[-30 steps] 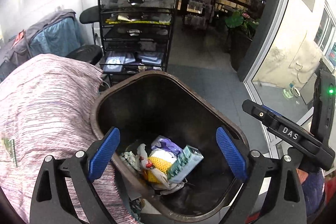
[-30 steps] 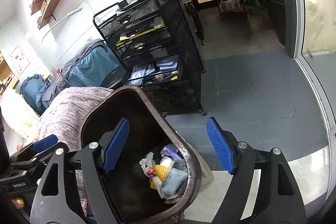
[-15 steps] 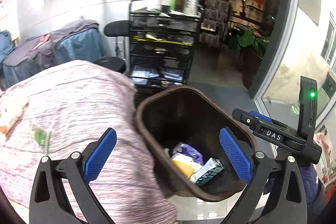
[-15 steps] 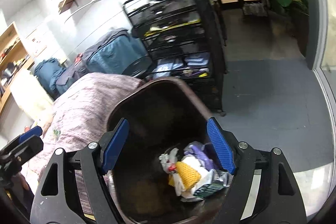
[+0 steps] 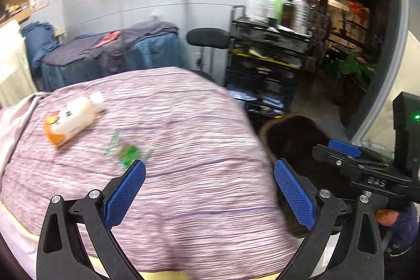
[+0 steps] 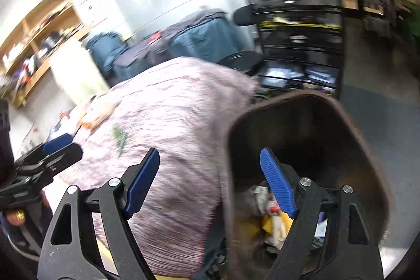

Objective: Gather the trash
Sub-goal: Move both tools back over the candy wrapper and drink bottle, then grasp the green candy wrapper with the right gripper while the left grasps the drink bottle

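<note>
A brown trash bin (image 6: 367, 138) stands beside a table under a pink striped cloth (image 5: 199, 122). In the bin lie crumpled wrappers and a yellow net (image 6: 265, 223). On the cloth lie a white bottle with an orange label (image 5: 71, 120) and a green wrapper (image 5: 126, 150). My left gripper (image 5: 210, 167) hangs open above the cloth, just this side of the wrapper. The jaws of my right gripper (image 6: 210, 156) are opening with nothing between them; they straddle the bin's left rim. The bottle (image 6: 98, 109) and wrapper (image 6: 119, 135) lie far to its left.
A black wire cart (image 5: 267, 64) with bottles on top stands behind the bin. Blue-covered furniture (image 5: 110, 57) and a black stool (image 5: 208, 37) line the back wall. Wooden shelves (image 6: 34, 43) hang at the left. A glass door frame (image 5: 380, 96) is at the right.
Both grippers have swung left, away from above the bin and over the clothed table. The bottle and green wrapper have come into view; the bin now sits at the right.
</note>
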Action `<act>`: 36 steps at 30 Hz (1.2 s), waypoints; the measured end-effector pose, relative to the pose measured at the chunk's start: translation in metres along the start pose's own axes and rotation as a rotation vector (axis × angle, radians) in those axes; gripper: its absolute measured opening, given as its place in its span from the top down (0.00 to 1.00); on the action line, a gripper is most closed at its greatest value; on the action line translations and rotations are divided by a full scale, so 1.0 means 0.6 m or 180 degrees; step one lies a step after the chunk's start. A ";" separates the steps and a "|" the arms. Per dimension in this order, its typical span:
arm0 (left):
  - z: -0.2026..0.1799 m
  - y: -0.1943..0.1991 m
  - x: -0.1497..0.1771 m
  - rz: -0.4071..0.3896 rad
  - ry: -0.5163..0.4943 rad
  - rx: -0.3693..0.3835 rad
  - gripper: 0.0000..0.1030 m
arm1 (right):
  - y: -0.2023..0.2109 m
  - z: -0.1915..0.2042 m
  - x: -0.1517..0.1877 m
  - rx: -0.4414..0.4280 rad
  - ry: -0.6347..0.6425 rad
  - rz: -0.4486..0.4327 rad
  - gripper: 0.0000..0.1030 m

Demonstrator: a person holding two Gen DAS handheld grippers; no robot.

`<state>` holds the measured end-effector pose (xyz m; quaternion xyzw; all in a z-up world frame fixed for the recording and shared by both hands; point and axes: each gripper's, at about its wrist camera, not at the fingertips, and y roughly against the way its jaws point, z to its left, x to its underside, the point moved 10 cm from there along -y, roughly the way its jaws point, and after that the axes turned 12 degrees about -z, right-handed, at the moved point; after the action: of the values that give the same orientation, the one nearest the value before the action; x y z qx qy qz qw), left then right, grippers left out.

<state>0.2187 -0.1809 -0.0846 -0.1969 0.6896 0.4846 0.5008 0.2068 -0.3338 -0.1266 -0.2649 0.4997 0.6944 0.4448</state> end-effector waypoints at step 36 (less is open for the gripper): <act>0.432 -0.051 0.022 0.0544 -0.0336 -0.0962 0.06 | -0.368 0.355 0.111 -0.0270 0.2006 0.1491 0.20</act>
<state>0.3662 0.0326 -0.1183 -0.1849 0.5959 0.6333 0.4579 0.3869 -0.0892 -0.2052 -0.3620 0.6296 0.6818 0.0877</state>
